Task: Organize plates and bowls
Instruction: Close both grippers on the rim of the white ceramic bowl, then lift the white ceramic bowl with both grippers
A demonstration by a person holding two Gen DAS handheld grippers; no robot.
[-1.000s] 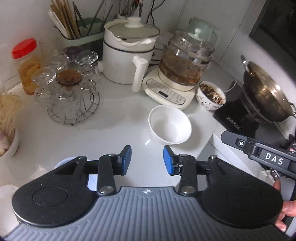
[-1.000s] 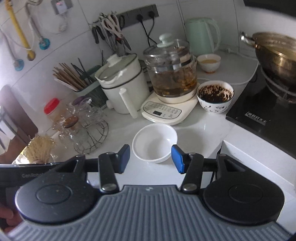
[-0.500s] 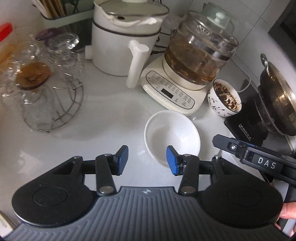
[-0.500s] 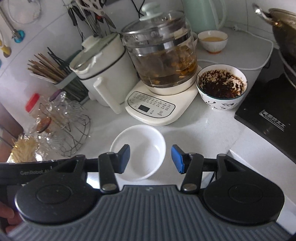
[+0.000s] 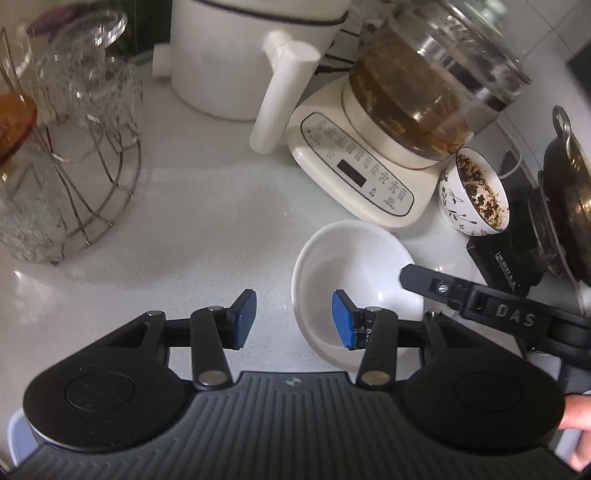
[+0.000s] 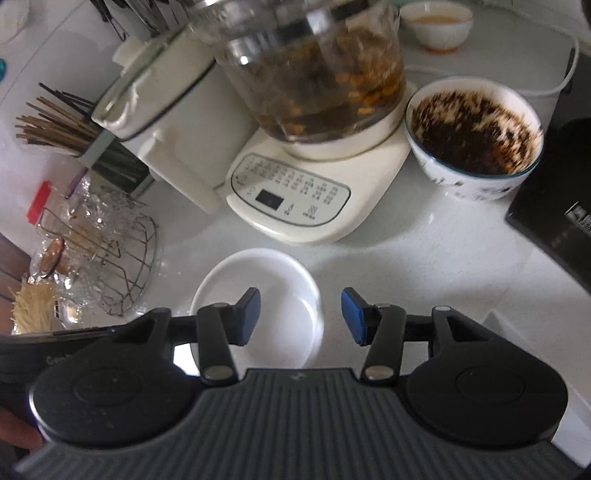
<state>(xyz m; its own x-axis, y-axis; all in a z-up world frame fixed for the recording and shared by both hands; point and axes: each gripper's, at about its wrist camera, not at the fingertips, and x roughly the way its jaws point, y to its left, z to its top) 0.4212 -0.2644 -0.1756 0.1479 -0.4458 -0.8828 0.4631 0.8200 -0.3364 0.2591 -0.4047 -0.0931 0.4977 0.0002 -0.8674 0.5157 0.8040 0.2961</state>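
An empty white bowl (image 5: 354, 269) (image 6: 273, 291) sits on the white counter in front of the kettle base. My left gripper (image 5: 293, 319) is open, its right pad over the bowl's left rim and its left pad over bare counter. My right gripper (image 6: 301, 315) is open too, its left pad over the bowl's inside and its right pad outside the rim. Neither grips anything. A patterned bowl (image 5: 476, 192) (image 6: 474, 136) coated with dark residue stands right of the kettle base. A small bowl (image 6: 436, 24) with brownish liquid sits at the back.
A glass kettle on a cream base (image 5: 365, 173) (image 6: 295, 195) and a white pot (image 5: 236, 59) stand behind. A wire rack of glasses (image 5: 62, 155) is at left, a black cooktop (image 6: 557, 206) with a wok (image 5: 569, 195) at right. Chopsticks (image 6: 55, 125) stand at the back left.
Both grippers have come down and forward towards the white bowl, which now lies under their pads. The back of the counter has slid out of view.
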